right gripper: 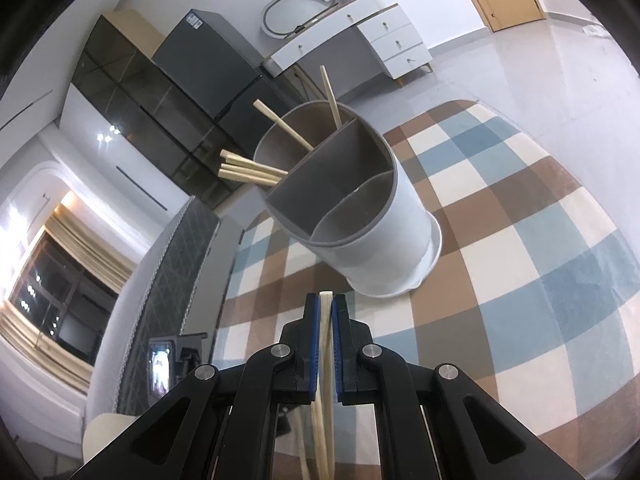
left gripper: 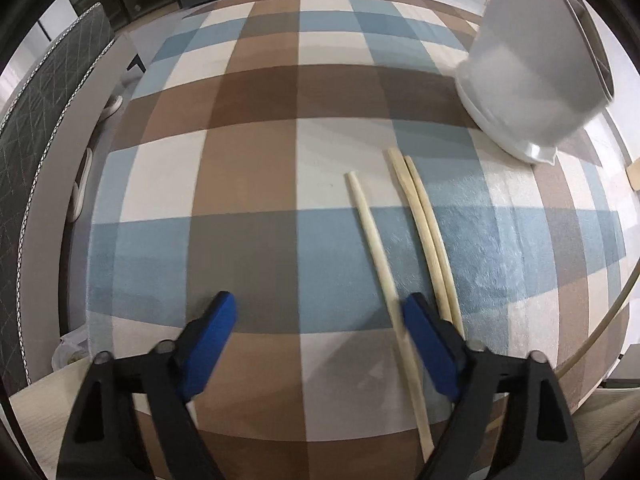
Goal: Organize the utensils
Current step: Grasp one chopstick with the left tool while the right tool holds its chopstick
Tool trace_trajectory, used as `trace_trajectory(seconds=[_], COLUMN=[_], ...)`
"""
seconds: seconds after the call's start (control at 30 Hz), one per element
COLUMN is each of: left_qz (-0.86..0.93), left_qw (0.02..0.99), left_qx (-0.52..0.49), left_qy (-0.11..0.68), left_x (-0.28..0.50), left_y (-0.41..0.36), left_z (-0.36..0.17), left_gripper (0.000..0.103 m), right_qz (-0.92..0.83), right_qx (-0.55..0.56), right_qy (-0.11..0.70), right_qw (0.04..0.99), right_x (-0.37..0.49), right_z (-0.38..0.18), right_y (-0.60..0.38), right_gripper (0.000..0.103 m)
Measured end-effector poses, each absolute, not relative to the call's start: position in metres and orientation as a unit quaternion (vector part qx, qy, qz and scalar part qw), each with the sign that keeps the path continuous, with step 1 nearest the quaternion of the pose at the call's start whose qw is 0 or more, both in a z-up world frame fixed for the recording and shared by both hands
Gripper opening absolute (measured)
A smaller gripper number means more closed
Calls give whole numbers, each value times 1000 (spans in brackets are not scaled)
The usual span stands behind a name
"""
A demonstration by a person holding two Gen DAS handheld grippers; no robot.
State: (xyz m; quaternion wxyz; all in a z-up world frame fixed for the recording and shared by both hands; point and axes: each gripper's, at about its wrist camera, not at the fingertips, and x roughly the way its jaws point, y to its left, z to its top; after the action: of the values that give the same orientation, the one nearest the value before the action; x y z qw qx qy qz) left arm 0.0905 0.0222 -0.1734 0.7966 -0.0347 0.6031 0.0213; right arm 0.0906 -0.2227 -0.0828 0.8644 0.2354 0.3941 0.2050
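Three pale wooden chopsticks lie on the checked tablecloth (left gripper: 248, 168): a single chopstick (left gripper: 372, 232) and a touching pair (left gripper: 424, 220) to its right. My left gripper (left gripper: 320, 320) points down over them, open. The single chopstick runs between the blue pads, close beside the right one, and neither pad presses on it. The pair lies just outside that right finger (left gripper: 428, 332). The white utensil holder (left gripper: 532, 80) stands at the far right. My right gripper (right gripper: 326, 320) is shut on chopsticks (right gripper: 325, 308), in front of the holder (right gripper: 384, 236). Its rear compartment holds several chopsticks (right gripper: 252, 170).
A chair with a dark quilted back (left gripper: 40, 140) stands off the table's left edge, with slippers (left gripper: 80, 184) on the floor beside it. A dark fridge (right gripper: 208, 64) and a white dresser (right gripper: 384, 36) stand far behind the holder. The holder's two front compartments (right gripper: 340, 184) hold nothing visible.
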Motion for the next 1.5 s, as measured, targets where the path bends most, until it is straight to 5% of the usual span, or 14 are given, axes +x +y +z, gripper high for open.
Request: trace_trajectory(seconds=[0.53, 0.7, 1.5], left_qz=[32, 25, -37], left_qw=[780, 776, 843], left_qx=[-45, -50, -56], left_qy=[623, 629, 534], left_x=[151, 151, 100], left_y=[24, 18, -20], left_z=[-175, -175, -109], left_gripper=[29, 2, 0], right_qz=[192, 186, 203], right_qx=[244, 212, 191], right_qy=[395, 394, 365], right_qw=[865, 875, 888], right_x=[98, 101, 94], right_z=[-80, -78, -52], right_y=[-226, -217, -209], right_gripper=[5, 5, 5])
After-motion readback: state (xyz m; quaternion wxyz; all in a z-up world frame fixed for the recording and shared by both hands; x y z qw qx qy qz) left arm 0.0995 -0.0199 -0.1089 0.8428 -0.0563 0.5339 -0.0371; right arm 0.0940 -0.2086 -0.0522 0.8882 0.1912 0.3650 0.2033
